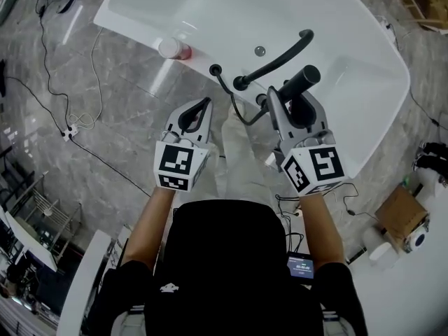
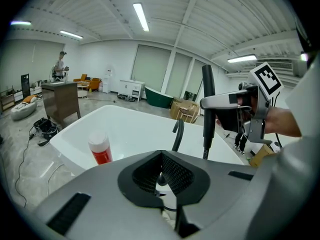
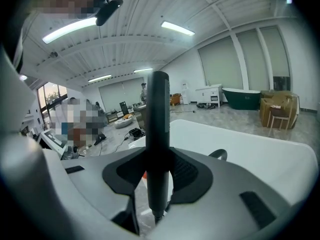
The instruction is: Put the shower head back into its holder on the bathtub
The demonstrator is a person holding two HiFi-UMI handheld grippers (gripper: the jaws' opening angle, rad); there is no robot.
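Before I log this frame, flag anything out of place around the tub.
The shower head is not stowed: the right gripper clamps it upright near the bathtub rim, its hose looping loose below. A red bottle stands on the rim. Nothing looks spilled or damaged.

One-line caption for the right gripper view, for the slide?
Black shower head clamped upright in the right hand-held gripper, white bathtub behind it.

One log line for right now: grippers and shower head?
left gripper: shut, empty | right gripper: shut on shower head, upright | place: by faucet, tub near rim | stage: not seated yet
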